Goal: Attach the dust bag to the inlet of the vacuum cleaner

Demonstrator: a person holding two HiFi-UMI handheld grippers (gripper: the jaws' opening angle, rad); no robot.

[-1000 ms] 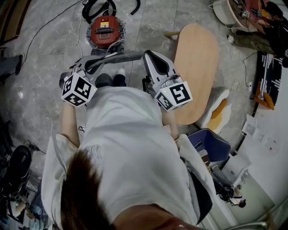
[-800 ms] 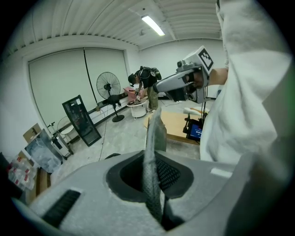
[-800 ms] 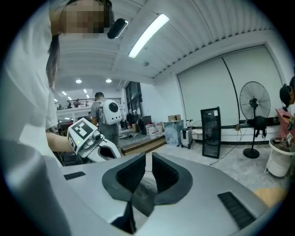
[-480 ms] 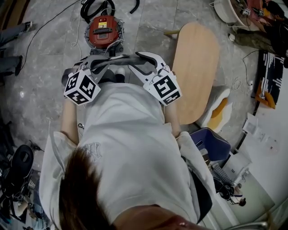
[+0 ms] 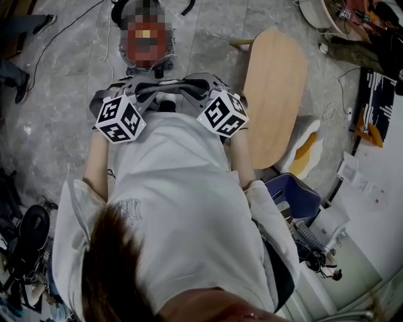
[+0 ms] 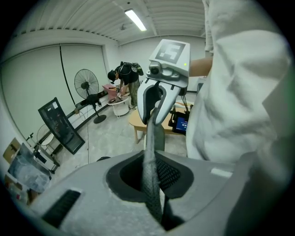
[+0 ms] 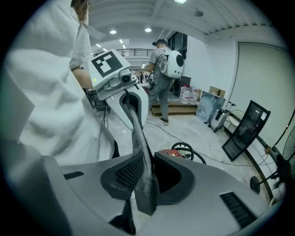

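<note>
A grey dust bag (image 5: 165, 83) hangs stretched between my two grippers in front of the person's waist. The left gripper (image 5: 141, 88) is shut on one edge of it; in the left gripper view the fabric (image 6: 152, 138) runs out of the left gripper (image 6: 150, 177) to the other one. The right gripper (image 5: 192, 85) has its jaws closing. The bag's other edge (image 7: 138, 133) lies between the right gripper's jaws (image 7: 145, 177), resting against one pad, its end dangling below. The red vacuum cleaner (image 5: 162, 61) stands on the floor just beyond, partly under a mosaic patch, also in the right gripper view (image 7: 173, 152).
A wooden table top (image 5: 274, 94) stands to the right, a blue seat (image 5: 293, 198) nearer. A black hose (image 5: 135, 12) and cables lie around the vacuum. A standing fan (image 6: 86, 83) and people (image 7: 163, 64) are further off in the room.
The right gripper has come down from its raised place, rolled over and swung left, now level with the left gripper. The left gripper has barely shifted. The bag now spans both.
</note>
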